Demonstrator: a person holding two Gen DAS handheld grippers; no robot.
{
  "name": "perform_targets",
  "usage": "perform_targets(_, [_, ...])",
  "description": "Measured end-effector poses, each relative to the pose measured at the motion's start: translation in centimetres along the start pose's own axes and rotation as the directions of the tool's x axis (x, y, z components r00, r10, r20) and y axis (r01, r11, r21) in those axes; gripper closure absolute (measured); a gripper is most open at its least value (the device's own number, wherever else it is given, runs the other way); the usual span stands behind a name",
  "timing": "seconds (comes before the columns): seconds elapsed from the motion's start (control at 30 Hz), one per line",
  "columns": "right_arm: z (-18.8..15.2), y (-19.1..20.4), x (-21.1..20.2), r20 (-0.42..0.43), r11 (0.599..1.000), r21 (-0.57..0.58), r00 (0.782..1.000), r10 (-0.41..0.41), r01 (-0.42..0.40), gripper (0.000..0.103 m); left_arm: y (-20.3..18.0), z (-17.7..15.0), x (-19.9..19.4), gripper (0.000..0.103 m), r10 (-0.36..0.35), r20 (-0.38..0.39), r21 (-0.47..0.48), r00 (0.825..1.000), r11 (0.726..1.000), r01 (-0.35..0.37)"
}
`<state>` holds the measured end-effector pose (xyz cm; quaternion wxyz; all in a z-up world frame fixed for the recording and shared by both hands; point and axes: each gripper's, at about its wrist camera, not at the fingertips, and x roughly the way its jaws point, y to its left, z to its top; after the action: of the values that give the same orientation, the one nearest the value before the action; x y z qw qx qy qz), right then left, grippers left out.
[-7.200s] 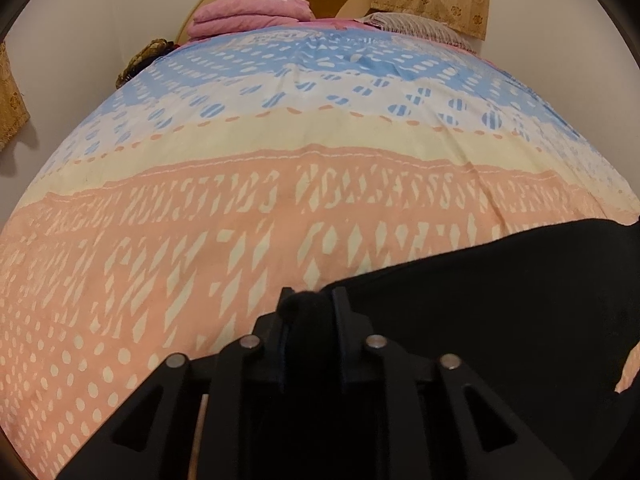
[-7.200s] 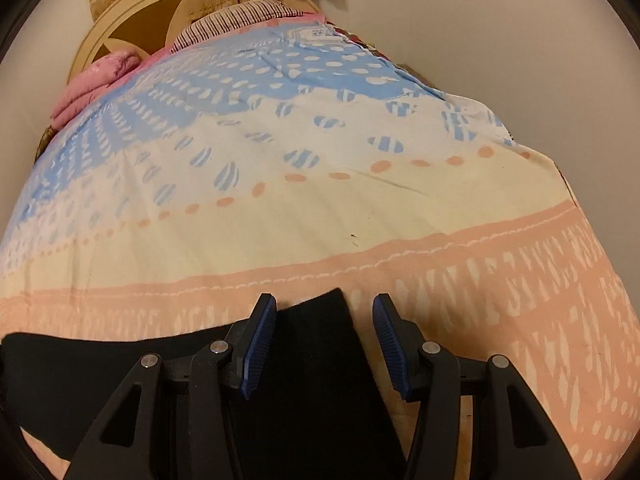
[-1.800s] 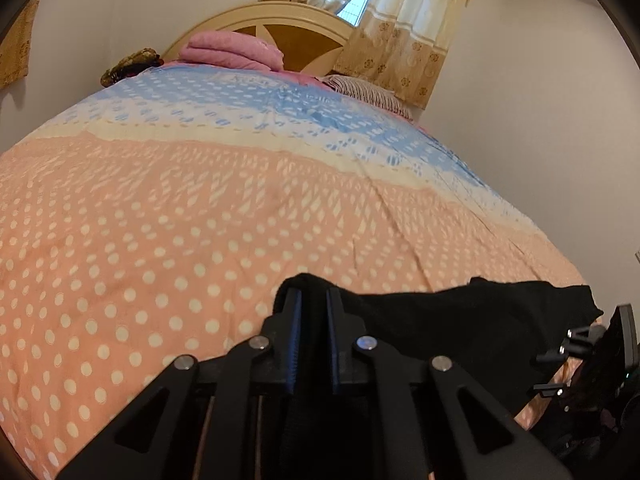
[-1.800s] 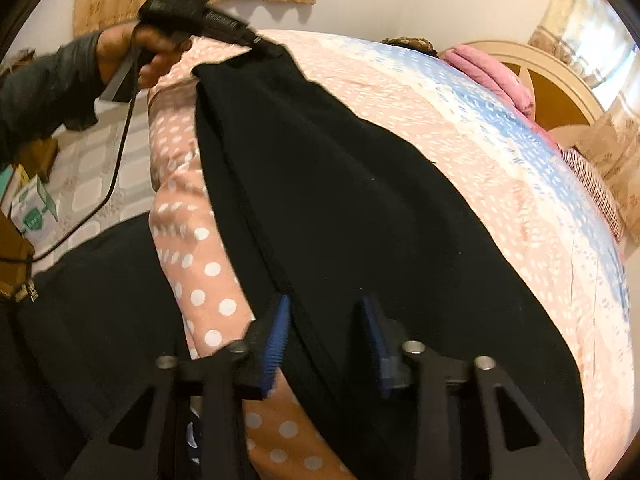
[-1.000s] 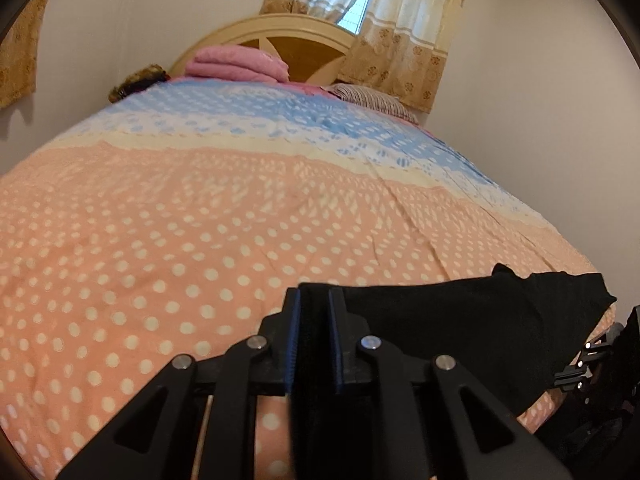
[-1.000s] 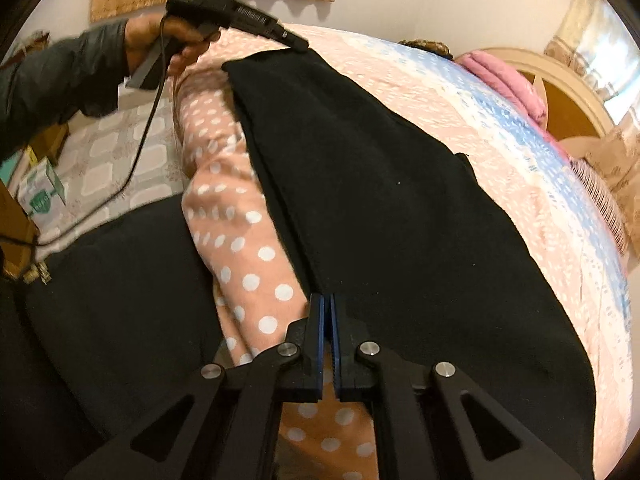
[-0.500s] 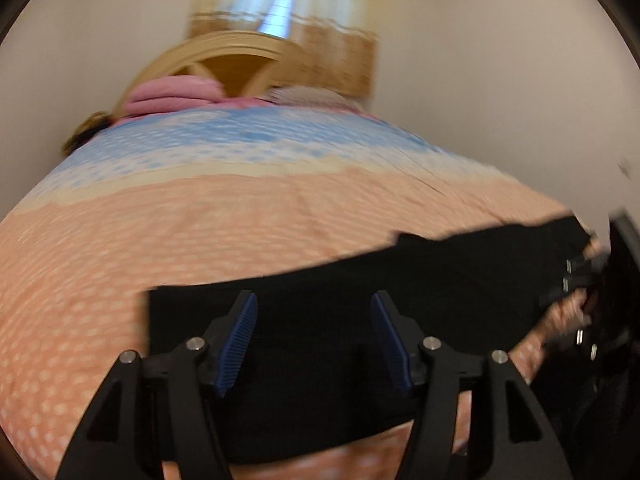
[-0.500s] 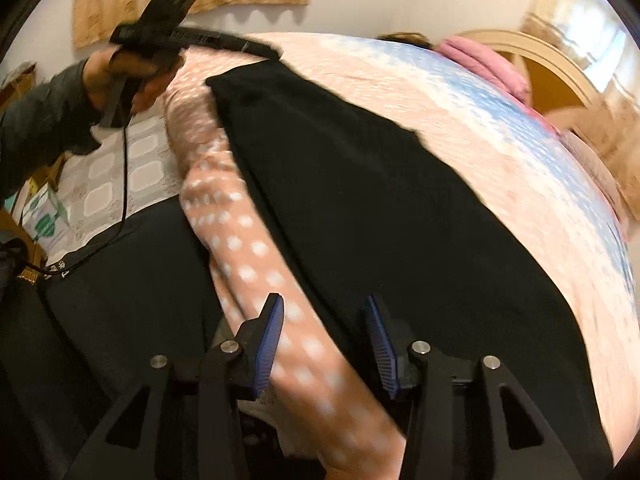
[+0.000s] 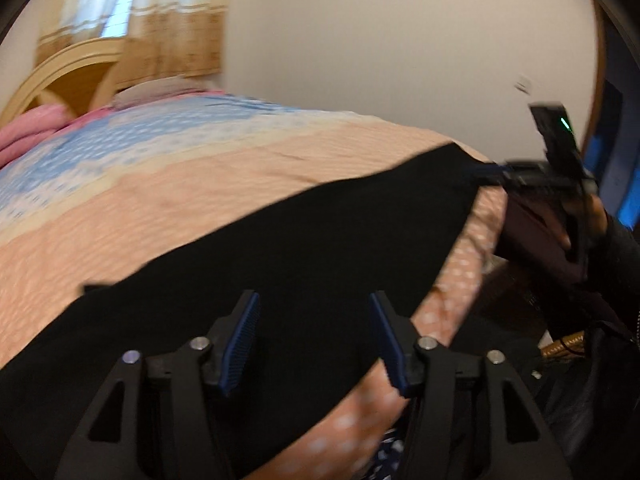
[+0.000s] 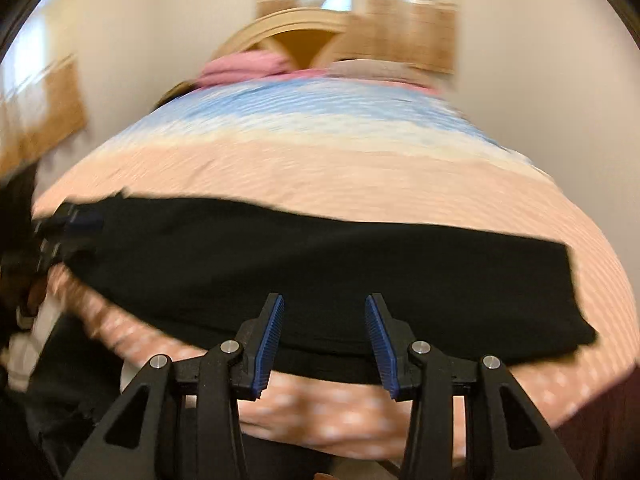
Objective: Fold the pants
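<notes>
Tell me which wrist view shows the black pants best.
The right wrist view: the black pants lie as one long band along the near edge of the bed, both ends in frame. The left wrist view shows the same pants running off its lower-left edge, so only one end is visible.

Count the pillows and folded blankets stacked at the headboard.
2 that can be told apart: a pink folded blanket on the left by the headboard, and a greyish pillow to its right. Motion blur may hide more.

Bedspread (image 10: pixel 320 168) past the black pants (image 10: pixel 320 264) is wide open; pink pillows (image 10: pixel 244 66) only crowd the headboard (image 10: pixel 300 26).
</notes>
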<state>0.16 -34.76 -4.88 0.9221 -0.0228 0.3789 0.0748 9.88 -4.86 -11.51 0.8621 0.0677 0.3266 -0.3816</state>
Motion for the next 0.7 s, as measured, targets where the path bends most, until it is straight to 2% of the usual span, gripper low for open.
perform_targets(0.1, [0.6,-2.8,-1.6,0.053,0.994,0.110,0.998,-0.023,0.017,0.058,-2.6,0.6,1.0,0.060,-0.063,-0.021,0.041,0.998,0.997,0.063])
perform_targets(0.17, [0.8,-4.1,-2.4,0.079,0.987,0.159,0.996,-0.052,0.039,0.058,-3.7,0.9,1.8,0.065,-0.114,-0.038,0.039,0.993,0.993,0.116])
perform_targets(0.2, [1.1,-4.7,-2.6,0.084,0.982,0.180,0.994,-0.071,0.056,0.058,-4.3,1.0,2.3,0.064,-0.118,-0.047,0.044,0.992,0.992,0.120])
perform_targets(0.3, [0.9,-6.9,-3.2,0.087,0.965,0.252,0.991,-0.105,0.080,0.058,-5.5,0.7,3.7,0.065,-0.102,-0.086,0.088,0.991,0.990,0.110])
perform_targets(0.37, [0.5,-8.1,-3.6,0.088,0.952,0.285,0.986,-0.139,0.108,0.058,-6.0,0.0,4.5,0.065,-0.060,-0.121,0.129,0.991,0.989,0.076])
perform_targets(0.47, [-0.4,-10.5,-4.0,0.084,0.927,0.349,0.981,-0.175,0.135,0.058,-5.9,-0.9,5.5,0.081,0.009,-0.165,0.160,0.986,0.987,0.018])
perform_targets(0.6, [-0.9,-13.7,-3.4,0.080,0.905,0.407,0.982,-0.170,0.124,0.058,-5.2,-0.6,5.6,0.089,-0.011,-0.165,0.124,0.986,0.992,0.032])
perform_targets(0.7, [-0.2,-15.6,-2.7,0.084,0.898,0.422,0.981,-0.176,0.125,0.063,-5.0,-0.4,5.6,0.091,-0.015,-0.171,0.134,0.985,0.990,0.038])
